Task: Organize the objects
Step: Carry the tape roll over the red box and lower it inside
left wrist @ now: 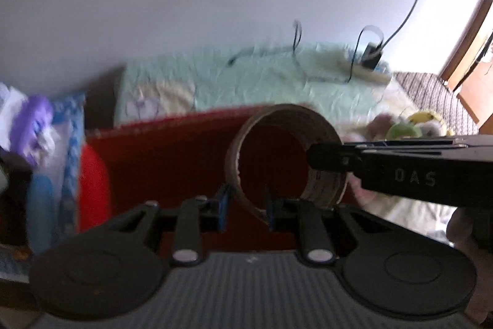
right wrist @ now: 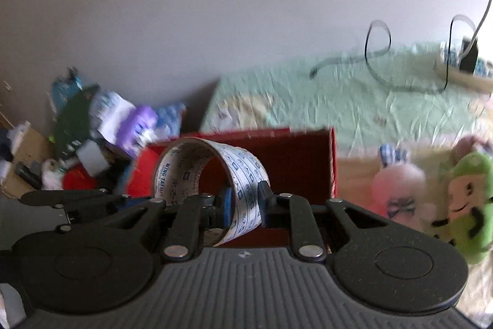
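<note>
A roll of packing tape (left wrist: 286, 156) with a brown core and printed white inner band is held above an open red box (left wrist: 172, 162). My left gripper (left wrist: 246, 208) is shut on the roll's lower rim. My right gripper (right wrist: 245, 202) is shut on the same roll (right wrist: 212, 187), its wall pinched between the blue pads. In the left wrist view the right gripper's black finger (left wrist: 329, 158) reaches in from the right and clamps the roll's right side. The red box (right wrist: 302, 165) sits behind the roll in the right wrist view.
A bed with a pale green sheet (left wrist: 246, 79) lies behind the box, with a black cable and a power strip (right wrist: 462, 70) on it. Plush toys (right wrist: 462, 199) lie to the right. A pile of bags and packets (right wrist: 101, 131) stands to the left by the wall.
</note>
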A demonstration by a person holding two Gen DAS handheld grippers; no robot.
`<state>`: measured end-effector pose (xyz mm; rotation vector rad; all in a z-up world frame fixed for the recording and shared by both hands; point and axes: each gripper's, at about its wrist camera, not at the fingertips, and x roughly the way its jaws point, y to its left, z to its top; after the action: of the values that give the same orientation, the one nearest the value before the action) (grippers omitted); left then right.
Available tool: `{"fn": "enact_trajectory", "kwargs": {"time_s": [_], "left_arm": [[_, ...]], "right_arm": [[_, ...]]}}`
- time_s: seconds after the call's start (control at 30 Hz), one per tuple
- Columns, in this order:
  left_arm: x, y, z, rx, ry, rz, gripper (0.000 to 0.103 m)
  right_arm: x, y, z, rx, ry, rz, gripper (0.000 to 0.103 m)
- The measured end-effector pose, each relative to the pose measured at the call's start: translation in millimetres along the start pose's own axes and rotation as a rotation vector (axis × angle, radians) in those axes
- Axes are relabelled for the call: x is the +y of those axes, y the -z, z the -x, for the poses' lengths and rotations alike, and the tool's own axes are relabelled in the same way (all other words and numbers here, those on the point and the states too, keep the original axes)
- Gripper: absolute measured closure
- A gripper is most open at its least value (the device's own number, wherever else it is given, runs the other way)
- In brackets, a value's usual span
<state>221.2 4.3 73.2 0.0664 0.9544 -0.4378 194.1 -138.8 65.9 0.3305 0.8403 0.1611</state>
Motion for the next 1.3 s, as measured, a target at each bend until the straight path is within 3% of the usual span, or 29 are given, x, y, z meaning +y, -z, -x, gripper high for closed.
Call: {"fn": "enact_trajectory", "kwargs": {"time_s": [0.1,0.17,0.3,0.37,0.43,0.77,0.97,1.03,1.1,1.2,1.27,1.3], "left_arm": [[13.4,2.7,-37.3,0.067,0.018,0.025,0.079],[16.2,6.8,-52.9,0.094,-0.001,0.027,0.065],[24.8,15.8,-67.9,0.118,-0.017,0.032,0.059],[27.3,19.1,-64.9,0.108,-0.035,0.026,0.042],[32.0,18.6,-66.6,0.097,-0.046,0.022,0.035],[64.9,23.6,-51.3,0.023,-0.054,0.092,0.031],[78.6,34.7,-30.8,-0.037,-0.088,0.129,0.037],[78.7,37.9,-25.6,-0.049,-0.112,0.119,0.037],[78.5,40.5,-22.0,-0.053,-0.132,0.111,0.037],[79.1,43.6,-20.1,-0.050,-0.163,0.101,0.037],[80.1,45.4,-22.0,-0.043,-0.162,0.099,0.037],[80.7,45.8,-24.7,-0.031,-0.160,0.099,0.037]], "right_arm": [[-2.0,2.9,-32.6,0.066,0.048,-0.005,0.084],[-6.3,2.4,-50.8,0.110,0.077,-0.012,0.084],[-13.7,3.1,-79.4,0.187,0.091,-0.049,0.084],[-10.3,4.6,-88.5,0.183,0.113,-0.016,0.087],[-7.7,4.6,-93.6,0.179,0.131,0.007,0.087],[-13.5,-9.2,-106.9,0.210,0.097,-0.035,0.076],[-2.6,-14.1,-76.5,0.100,-0.029,-0.043,0.071],[7.1,-12.0,-81.2,0.156,-0.113,-0.036,0.071],[16.8,-7.1,-95.2,0.234,-0.142,-0.036,0.071],[18.1,1.0,-123.2,0.338,-0.147,-0.093,0.071],[13.1,5.2,-136.5,0.379,-0.094,-0.133,0.071],[10.5,7.3,-138.9,0.385,-0.064,-0.140,0.076]]}}
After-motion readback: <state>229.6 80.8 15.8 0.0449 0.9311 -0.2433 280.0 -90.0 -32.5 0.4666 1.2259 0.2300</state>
